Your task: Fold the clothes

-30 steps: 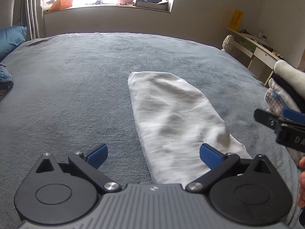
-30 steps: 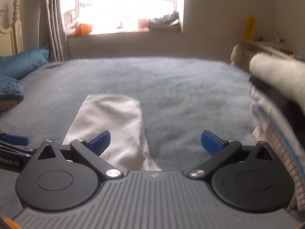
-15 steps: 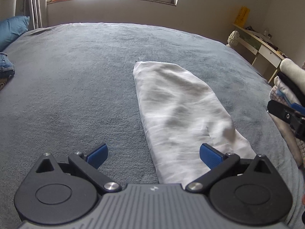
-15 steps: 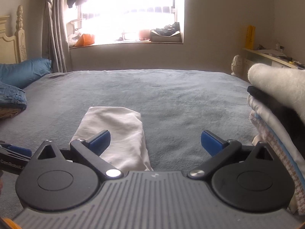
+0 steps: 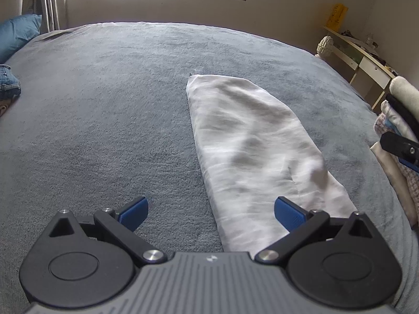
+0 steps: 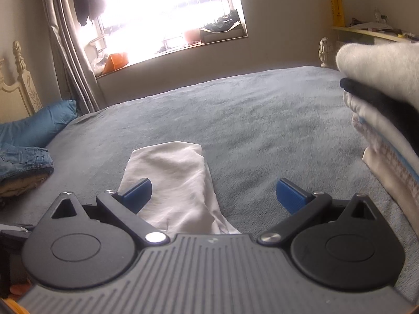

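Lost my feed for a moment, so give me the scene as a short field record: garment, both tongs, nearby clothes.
garment: white cloth, folded into a long strip, lying flat on the grey bedspread
left tongs: open, empty, over the strip's near end
right tongs: open, empty, near the strip's near end
folded stack: at the right edge of the bed, white item on top
jeans: at the left, near the blue pillow
fold status: strip not yet folded across

White garment (image 5: 251, 151) lies flat on the grey bed (image 5: 104, 110), folded lengthwise into a long narrow strip; far end squared, surface lightly wrinkled. A stack of folded clothes (image 6: 387, 120) sits at the bed's right edge, well apart from it.
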{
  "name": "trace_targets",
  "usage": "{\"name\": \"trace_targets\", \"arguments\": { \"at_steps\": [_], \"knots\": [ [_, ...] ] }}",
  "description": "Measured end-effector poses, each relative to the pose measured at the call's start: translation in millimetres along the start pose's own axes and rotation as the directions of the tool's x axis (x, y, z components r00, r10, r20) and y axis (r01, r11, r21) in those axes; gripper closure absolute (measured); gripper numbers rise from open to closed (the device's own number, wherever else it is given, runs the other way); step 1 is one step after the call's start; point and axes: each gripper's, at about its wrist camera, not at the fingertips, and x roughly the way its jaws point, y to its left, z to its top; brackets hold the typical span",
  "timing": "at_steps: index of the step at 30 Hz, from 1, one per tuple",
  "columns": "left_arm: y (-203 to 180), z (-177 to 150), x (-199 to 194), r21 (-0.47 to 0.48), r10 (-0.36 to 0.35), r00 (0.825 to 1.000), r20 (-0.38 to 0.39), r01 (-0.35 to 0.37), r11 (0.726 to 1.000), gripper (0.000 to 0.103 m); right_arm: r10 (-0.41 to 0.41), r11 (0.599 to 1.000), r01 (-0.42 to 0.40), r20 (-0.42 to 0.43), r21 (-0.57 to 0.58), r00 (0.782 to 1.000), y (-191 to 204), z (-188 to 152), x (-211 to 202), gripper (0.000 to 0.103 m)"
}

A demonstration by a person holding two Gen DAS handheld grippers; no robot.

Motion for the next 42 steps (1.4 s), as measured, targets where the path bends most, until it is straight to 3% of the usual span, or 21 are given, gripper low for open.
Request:
{"name": "trace_targets", "arguments": {
  "at_steps": [12,20,36,42],
  "knots": [
    [2,0,4,-0.001,0.003,1.0,-0.027,-0.003,1.0,0.0,0.034,0.999,-0.033,-0.031,0.023,0.999,-2,-1,4,0.001],
    [-1,-3,11,0.031,0.07,0.995,-0.074,-0.068,0.997,0.0,0.052,0.998,-0.051,-0.067,0.028,0.996,1,-6,10,0.001],
    [-5,-3,22,0.073,0.146,0.982,-0.12,-0.137,0.988,0.0,0.082,0.99,-0.101,-0.169,-0.103,0.982,20,-21,45,0.003],
    [-4,-6,23,0.065,0.146,0.98,-0.137,-0.138,0.988,0.0,0.053,0.977,-0.087,-0.175,-0.194,0.983,27,-23,60,0.012]
  ]
}}
